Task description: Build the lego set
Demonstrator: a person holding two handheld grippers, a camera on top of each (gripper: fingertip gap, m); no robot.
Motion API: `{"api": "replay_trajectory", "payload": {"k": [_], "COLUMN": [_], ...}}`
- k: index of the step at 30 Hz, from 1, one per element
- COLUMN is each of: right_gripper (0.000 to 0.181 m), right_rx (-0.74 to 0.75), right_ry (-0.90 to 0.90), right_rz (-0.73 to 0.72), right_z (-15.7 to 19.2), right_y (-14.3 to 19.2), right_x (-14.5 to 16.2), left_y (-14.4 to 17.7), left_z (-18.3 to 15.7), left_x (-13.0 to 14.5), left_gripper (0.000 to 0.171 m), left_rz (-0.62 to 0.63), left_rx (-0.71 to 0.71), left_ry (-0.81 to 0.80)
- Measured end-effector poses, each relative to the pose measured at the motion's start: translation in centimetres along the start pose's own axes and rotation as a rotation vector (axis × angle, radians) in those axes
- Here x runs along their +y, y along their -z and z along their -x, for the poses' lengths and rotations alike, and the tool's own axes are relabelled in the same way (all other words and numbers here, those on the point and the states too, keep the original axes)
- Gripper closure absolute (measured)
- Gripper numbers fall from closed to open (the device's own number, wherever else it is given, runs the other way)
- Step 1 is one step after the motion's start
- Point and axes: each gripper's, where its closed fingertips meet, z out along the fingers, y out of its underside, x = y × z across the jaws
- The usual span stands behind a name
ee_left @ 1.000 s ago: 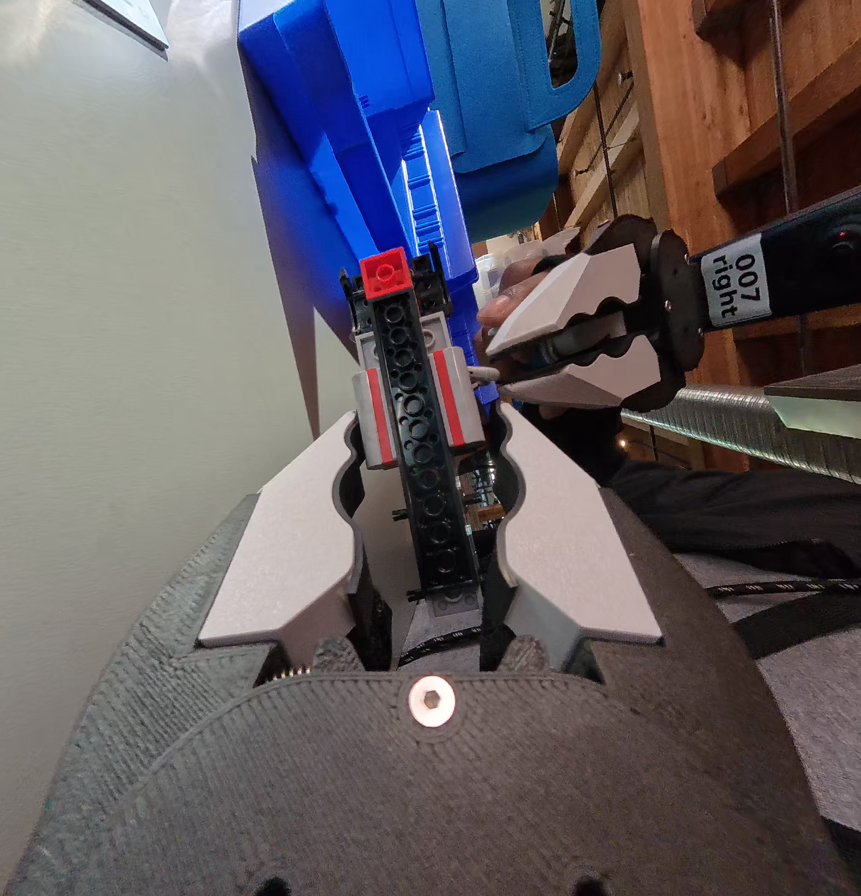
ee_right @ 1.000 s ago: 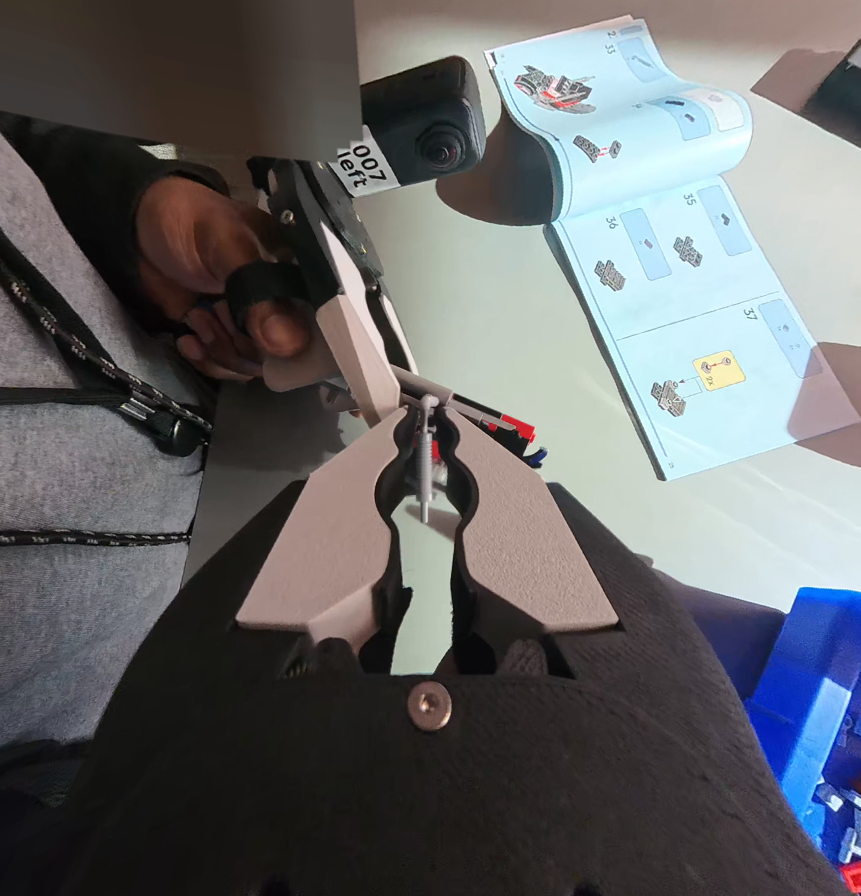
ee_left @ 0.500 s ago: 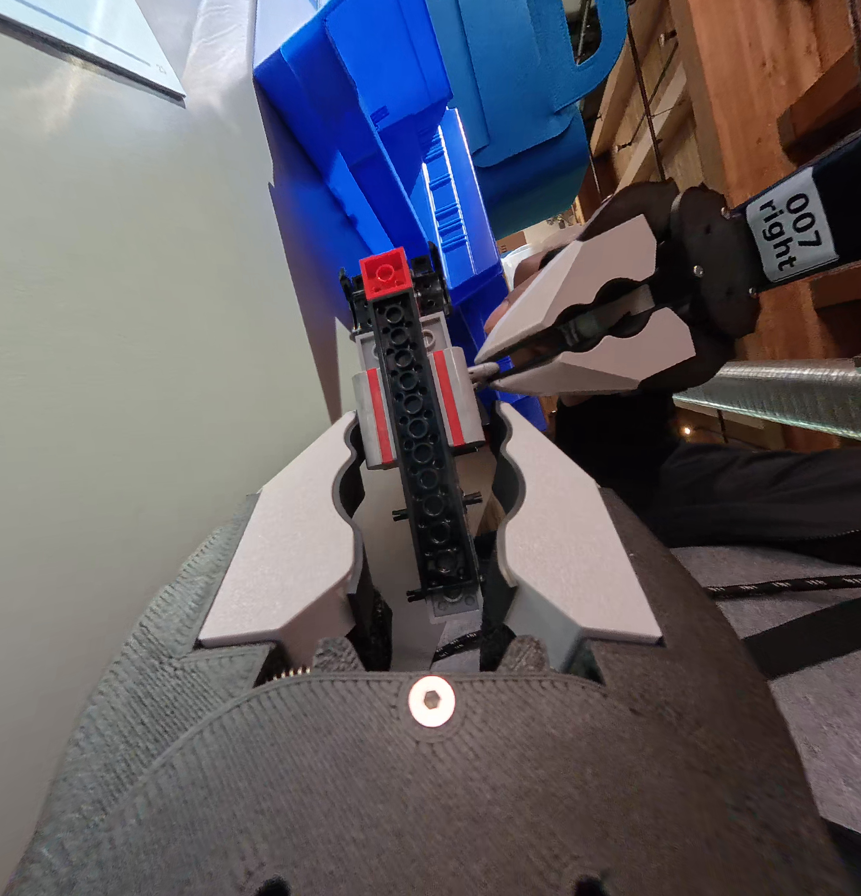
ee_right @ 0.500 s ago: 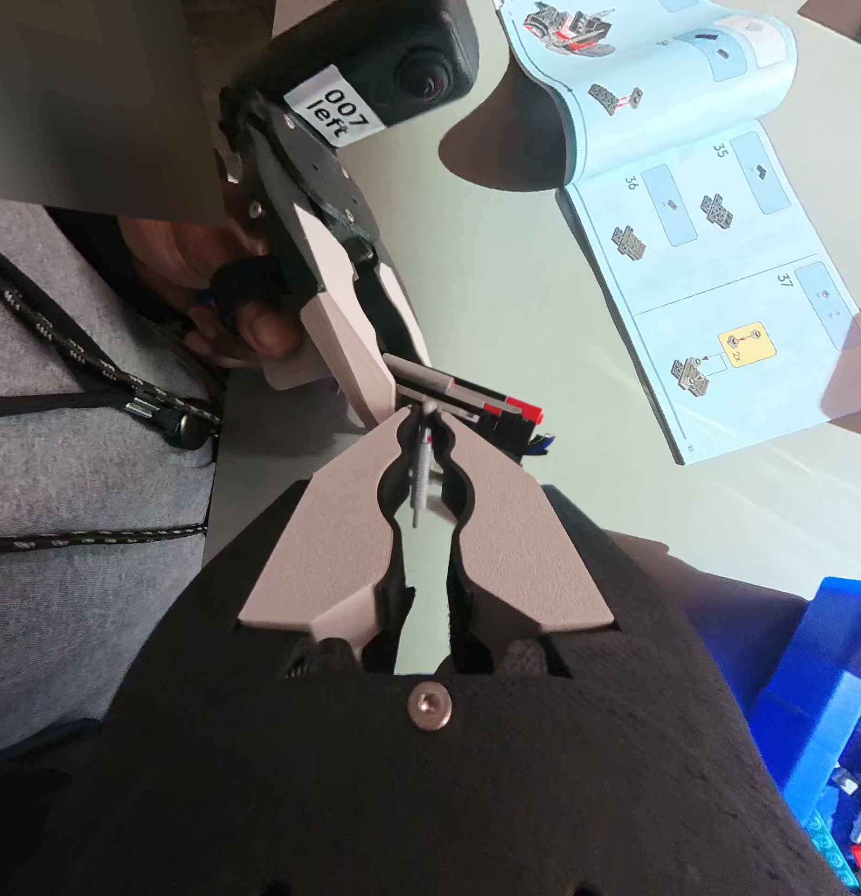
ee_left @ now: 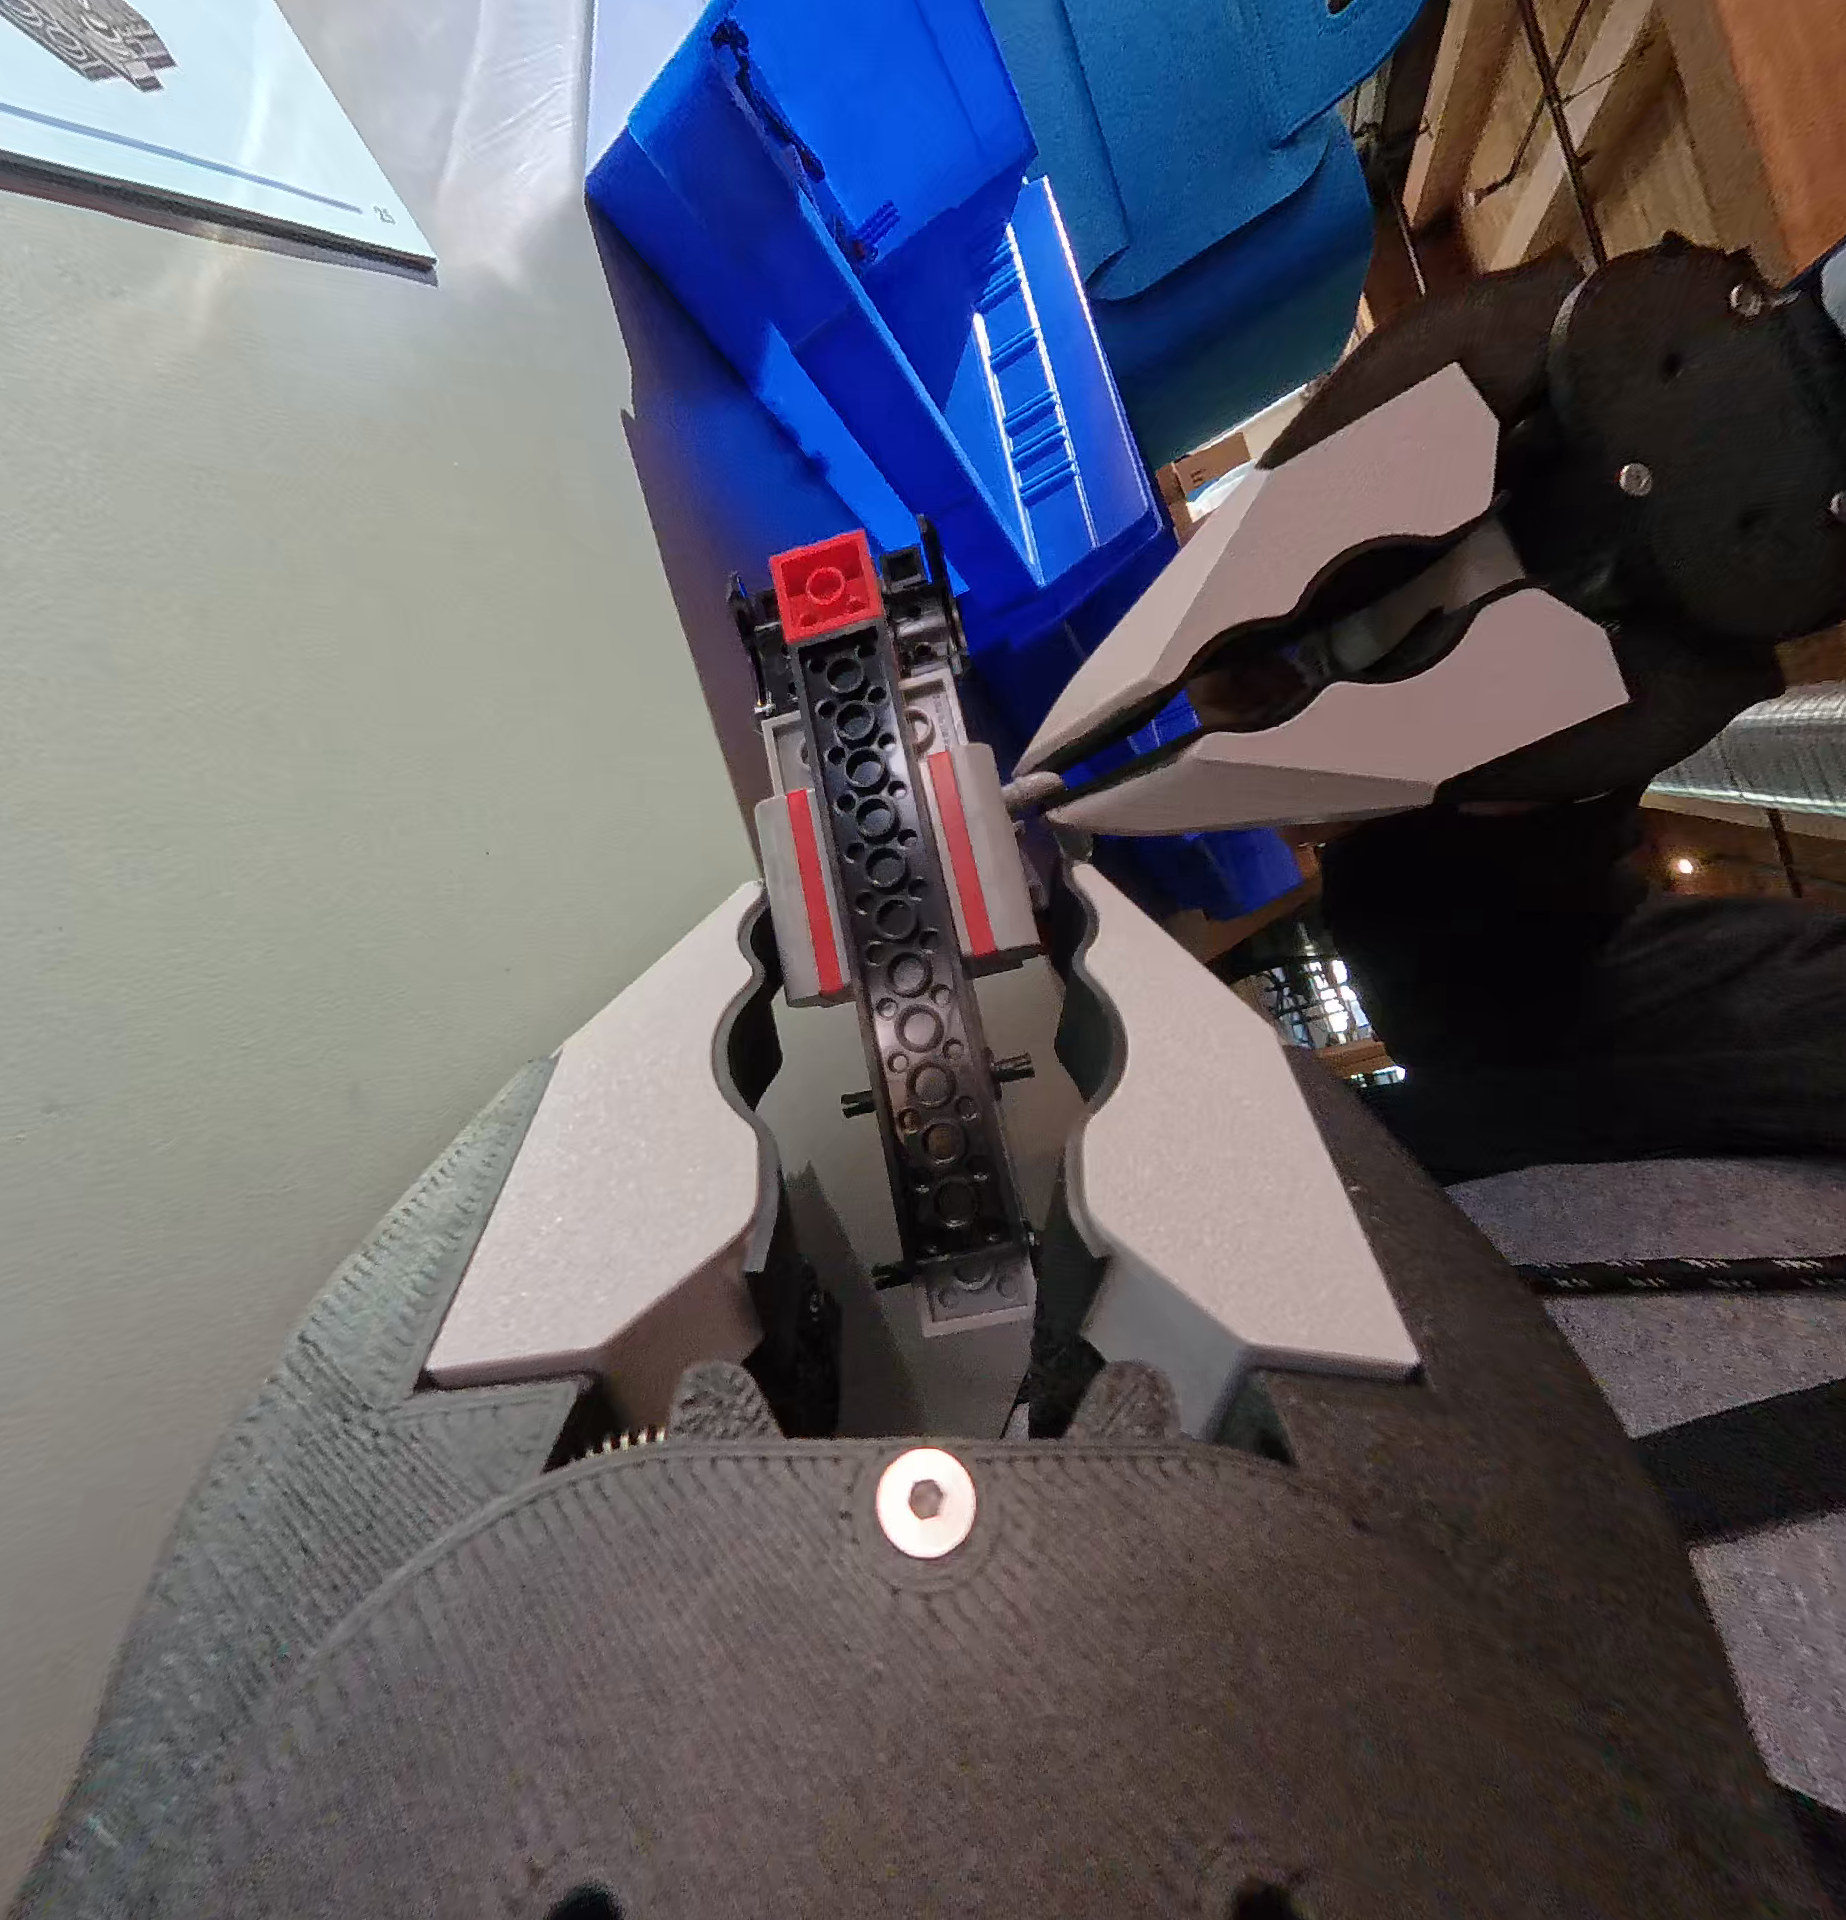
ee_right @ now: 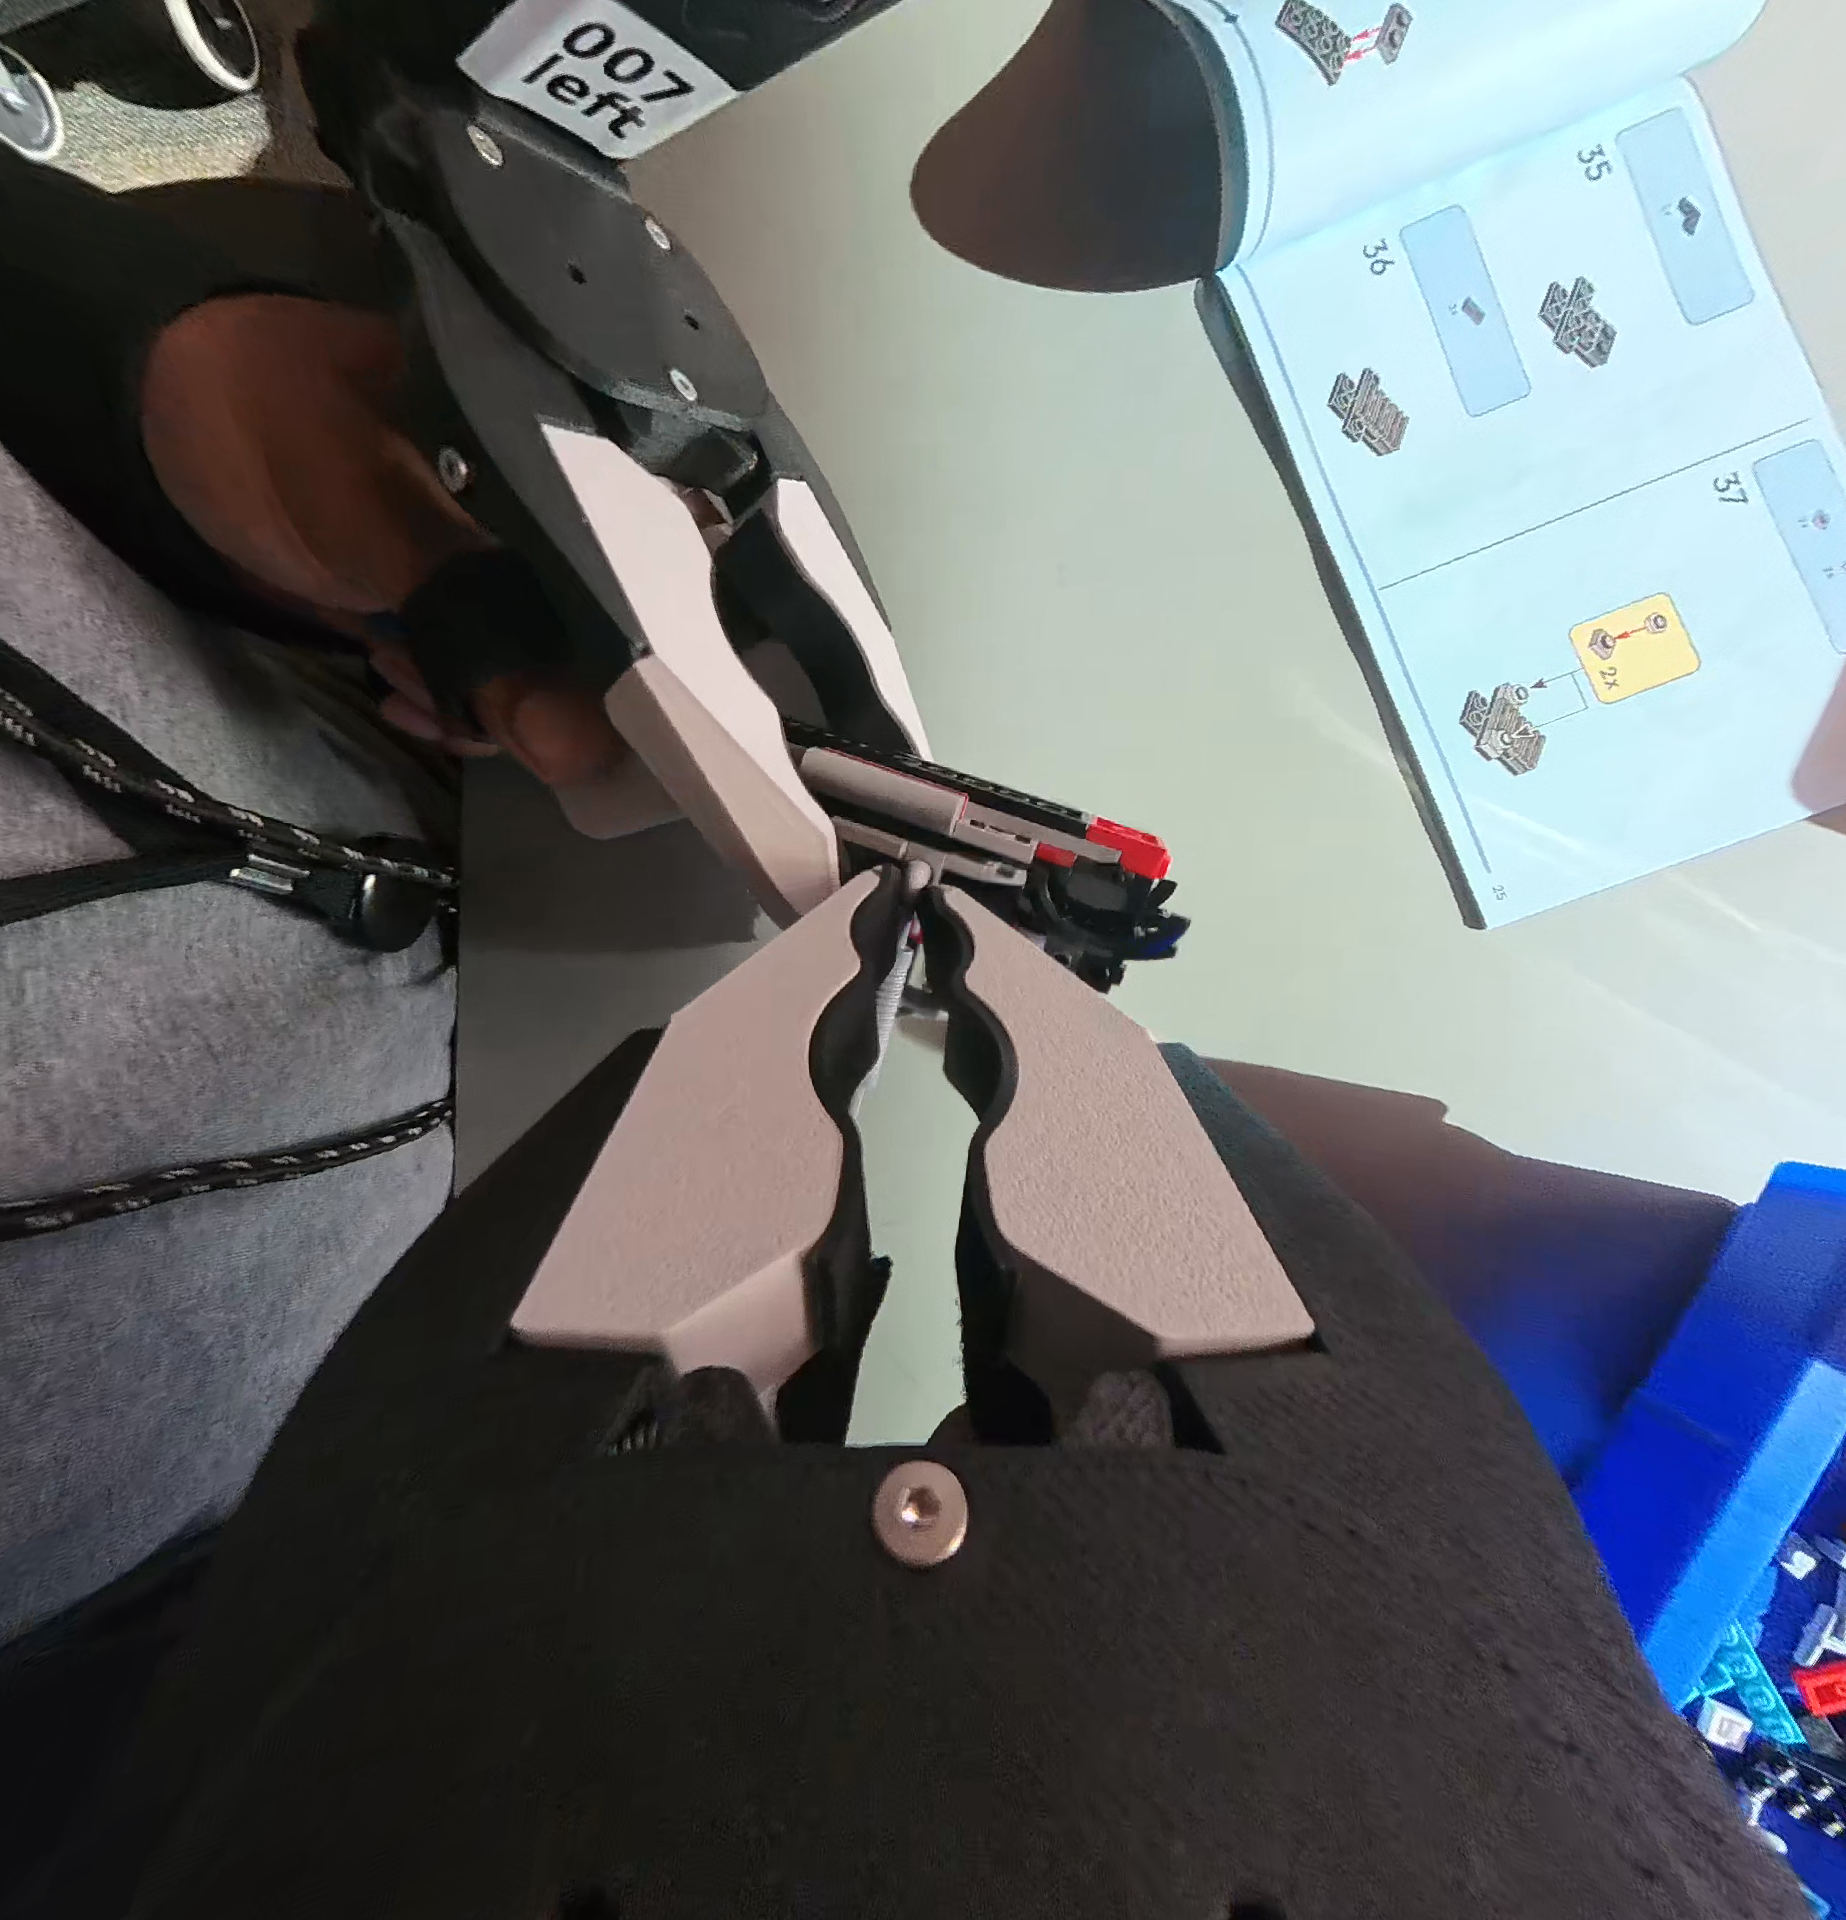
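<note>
Between the fingers of the left tool (ee_left: 903,914), the partly built lego model (ee_left: 888,894) is clamped by its grey, red-striped side blocks, held clear of the pale surface (ee_left: 275,727). Its long axis runs along the tool's own fingers: a black studded beam extends from near the tool's throat outward to a red brick (ee_left: 823,594) at the far tip, which points toward the blue parts bin (ee_left: 846,260). The right tool (ee_right: 903,894) is closed on a thin grey rod piece (ee_right: 893,997), whose end meets the model's right-hand grey block just beside the left tool's fingertip; in the left wrist view the right tool (ee_left: 1033,800) approaches from the side, roughly crosswise to the beam.

Handling, as a judgement: the model is light and stiff, but its press-fit joints may separate under sideways force, so the grip on the broad side blocks near mid-length looks sound. The rod is slender and smooth, liable to pivot or slip in the fingers; a hold close to its working end, as here, should limit that. Insertion calls for pushing straight along the rod's axis. An open instruction booklet (ee_right: 1521,468) lies on the surface beyond, and loose pieces sit in the bin (ee_right: 1781,1507).
</note>
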Motion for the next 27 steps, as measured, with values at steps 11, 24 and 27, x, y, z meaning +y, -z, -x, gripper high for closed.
{"api": "replay_trajectory", "payload": {"k": [11,24,27], "right_gripper": [0.177,0.177,0.177], "right_rx": [0.070,0.113,0.128], "right_ry": [0.070,0.250,0.288], "right_rz": [0.035,-0.013,-0.011], "right_z": [-0.09,0.00,0.07], "right_y": [-0.42,-0.18,-0.08], "right_x": [0.23,0.56,0.54], "left_y": [-0.16,0.07,0.07], "left_z": [0.45,-0.04,-0.13], "left_x": [0.43,0.16,0.17], "left_gripper": [0.120,0.121,0.120], "left_rz": [0.026,0.003,0.006], "left_rx": [-0.078,-0.024,-0.026], "left_ry": [-0.089,-0.028,-0.036]}}
